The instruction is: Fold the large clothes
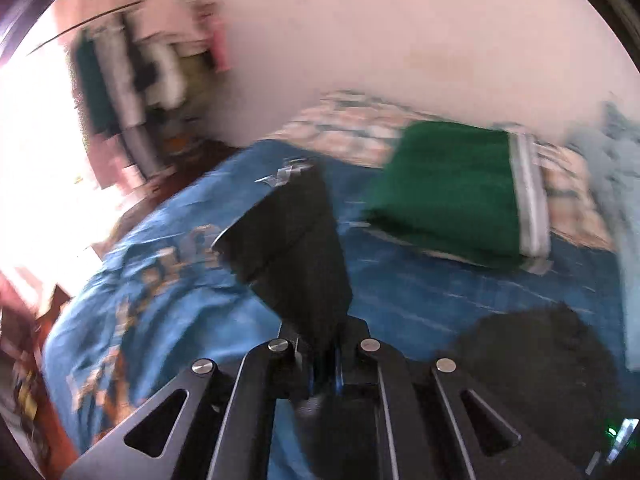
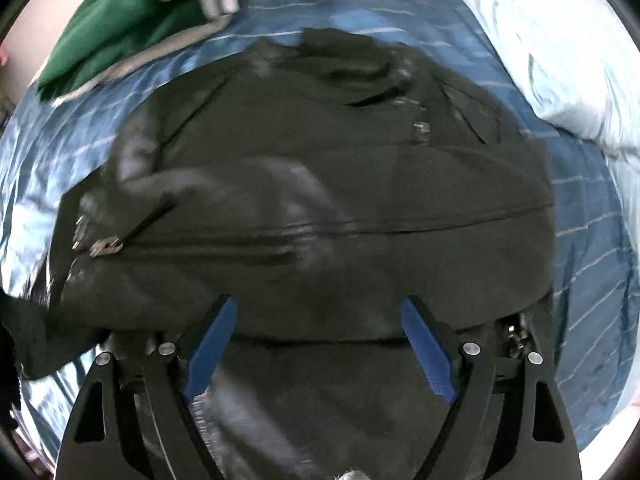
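Observation:
A large black zip jacket (image 2: 320,200) lies spread on a blue bedsheet (image 2: 592,240). My right gripper (image 2: 318,304) is open just above it, blue pads (image 2: 212,344) wide apart over the lower body. In the left wrist view my left gripper (image 1: 332,344) is shut on a flap of the black jacket (image 1: 296,248), which stands up in front of the camera with a metal zip pull (image 1: 286,174) at its top. More of the jacket (image 1: 540,360) lies at lower right. The view is motion-blurred.
A folded green garment with grey-white trim (image 1: 452,196) lies further up the bed, also in the right wrist view (image 2: 128,24). A checked pillow (image 1: 352,128), a light blue duvet (image 2: 560,60), a cluttered shelf (image 1: 132,80) and a bright window (image 1: 36,160) surround the bed.

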Demonstrator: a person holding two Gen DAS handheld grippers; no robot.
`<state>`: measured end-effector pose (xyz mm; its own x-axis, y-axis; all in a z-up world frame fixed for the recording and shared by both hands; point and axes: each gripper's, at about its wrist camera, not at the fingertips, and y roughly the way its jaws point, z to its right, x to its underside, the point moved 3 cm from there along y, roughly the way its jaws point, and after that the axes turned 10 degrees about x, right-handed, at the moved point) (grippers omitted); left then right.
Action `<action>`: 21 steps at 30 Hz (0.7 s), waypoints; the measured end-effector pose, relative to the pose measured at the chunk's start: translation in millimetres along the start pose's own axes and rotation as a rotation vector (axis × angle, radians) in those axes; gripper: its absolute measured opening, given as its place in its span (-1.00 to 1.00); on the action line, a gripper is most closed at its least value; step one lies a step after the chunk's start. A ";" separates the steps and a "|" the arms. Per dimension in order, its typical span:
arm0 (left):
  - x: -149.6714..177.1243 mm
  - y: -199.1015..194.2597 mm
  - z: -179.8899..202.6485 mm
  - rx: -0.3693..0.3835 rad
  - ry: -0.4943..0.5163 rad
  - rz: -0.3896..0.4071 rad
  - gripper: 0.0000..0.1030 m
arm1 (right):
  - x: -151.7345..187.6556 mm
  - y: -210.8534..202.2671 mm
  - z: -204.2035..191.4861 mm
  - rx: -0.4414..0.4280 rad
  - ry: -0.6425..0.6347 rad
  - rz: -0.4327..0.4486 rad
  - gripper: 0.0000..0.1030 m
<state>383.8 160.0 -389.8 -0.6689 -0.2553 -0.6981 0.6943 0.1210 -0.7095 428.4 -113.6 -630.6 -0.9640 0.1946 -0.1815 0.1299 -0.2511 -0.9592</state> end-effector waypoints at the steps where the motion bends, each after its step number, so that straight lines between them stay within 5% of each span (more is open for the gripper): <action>1: 0.6 3.9 27.0 0.065 0.013 -0.022 -0.94 | -2.6 3.4 13.0 -0.007 0.029 -0.016 0.67; 9: 49.9 34.6 225.0 0.424 0.179 -0.211 -0.94 | -6.2 20.6 126.7 -0.019 0.235 -0.088 0.67; 12: 81.0 48.7 281.9 0.502 0.228 -0.297 -0.94 | 3.3 28.2 168.5 -0.009 0.275 -0.111 0.67; 16: 123.7 67.9 336.1 0.558 0.292 -0.429 -0.91 | 16.9 41.3 212.4 0.001 0.310 -0.138 0.67; 21: 164.0 84.1 361.6 0.488 0.399 -0.519 -0.73 | 31.4 52.2 251.3 -0.045 0.368 -0.171 0.67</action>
<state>428.5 -218.6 -529.1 -0.9173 0.2085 -0.3392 0.2457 -0.3740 -0.8943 346.6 -358.9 -631.9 -0.8262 0.5582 -0.0765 -0.0068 -0.1456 -0.9893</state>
